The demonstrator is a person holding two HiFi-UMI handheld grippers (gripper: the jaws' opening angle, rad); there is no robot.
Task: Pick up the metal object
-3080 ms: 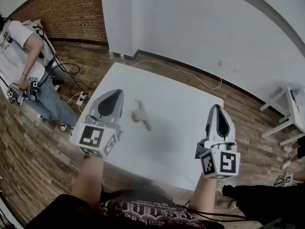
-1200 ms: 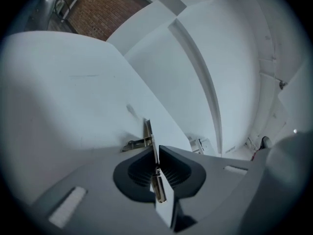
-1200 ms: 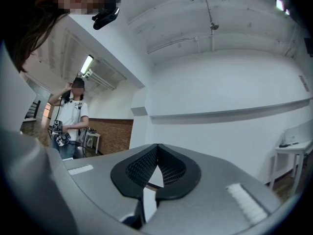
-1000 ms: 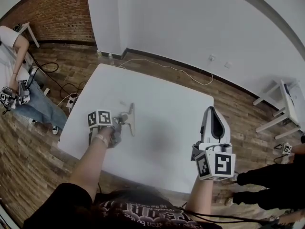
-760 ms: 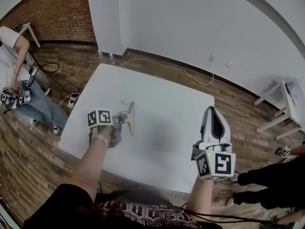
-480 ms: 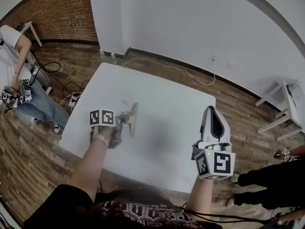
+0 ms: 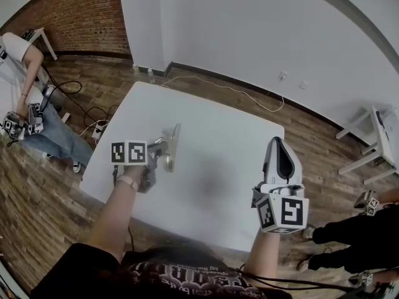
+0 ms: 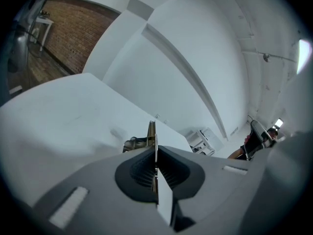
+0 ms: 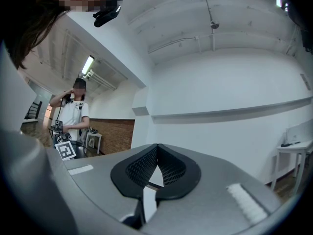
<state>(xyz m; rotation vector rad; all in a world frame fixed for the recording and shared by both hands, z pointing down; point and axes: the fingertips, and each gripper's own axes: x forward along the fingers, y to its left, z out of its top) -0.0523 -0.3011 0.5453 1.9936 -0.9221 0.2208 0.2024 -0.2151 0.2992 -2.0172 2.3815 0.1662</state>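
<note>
No text is legible; the shirt print (image 7: 187,278) is too blurred

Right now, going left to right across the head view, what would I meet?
Person in white shirt and jeans → left claw → grey metal object that it grips → right claw → small white side table.

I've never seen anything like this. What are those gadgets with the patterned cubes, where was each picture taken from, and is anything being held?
No robot here: a person holds a two-jaw gripper in each hand. The wide picture comes from a camera on the person's head, looking down; the other two come from cameras riding on the grippers. The left gripper is clamped shut on a thin metal object, just above the white table. The right gripper is closed and empty.
</note>
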